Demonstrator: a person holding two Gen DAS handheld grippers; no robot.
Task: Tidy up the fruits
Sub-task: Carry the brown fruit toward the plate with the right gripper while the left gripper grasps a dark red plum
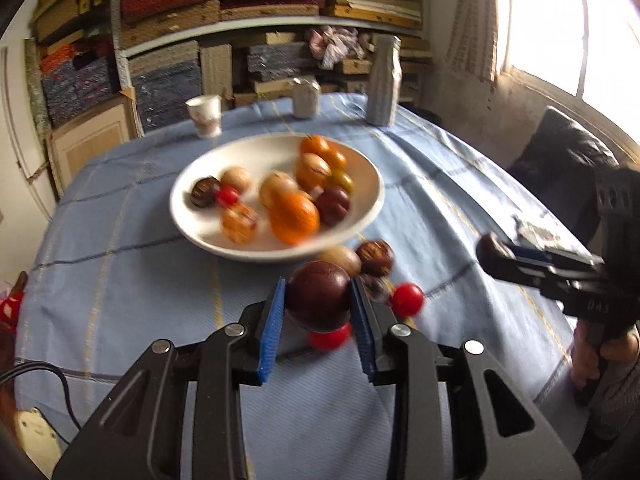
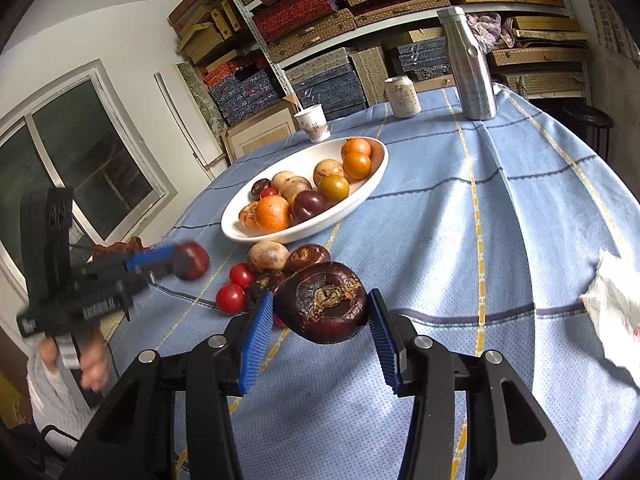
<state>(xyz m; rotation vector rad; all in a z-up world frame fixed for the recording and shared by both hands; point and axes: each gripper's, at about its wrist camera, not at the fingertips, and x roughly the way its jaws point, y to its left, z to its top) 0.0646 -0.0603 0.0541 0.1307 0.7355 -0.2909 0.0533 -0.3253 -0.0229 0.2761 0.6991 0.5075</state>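
Note:
A white oval plate (image 1: pixel 360 168) (image 2: pixel 376 168) holds several fruits: oranges, brown round fruits, a dark plum, a cherry tomato. My left gripper (image 1: pixel 318 300) is shut on a dark red plum (image 1: pixel 318 296), held above the blue tablecloth in front of the plate; it also shows in the right wrist view (image 2: pixel 192 260). My right gripper (image 2: pixel 322 312) is shut on a dark wrinkled fruit (image 2: pixel 322 306); in the left wrist view the right gripper (image 1: pixel 490 250) is at the right. Loose fruits lie in front of the plate: cherry tomatoes (image 1: pixel 407 300) (image 2: pixel 231 298), a tan fruit (image 2: pixel 267 255), dark fruits (image 1: pixel 375 257).
A paper cup (image 1: pixel 205 114), a can (image 1: pixel 306 98) and a silver bottle (image 1: pixel 384 80) stand at the table's far edge. A crumpled white tissue (image 2: pixel 616 308) lies at the right. Shelves of boxes stand behind the table. A dark chair (image 1: pixel 560 152) stands by the window.

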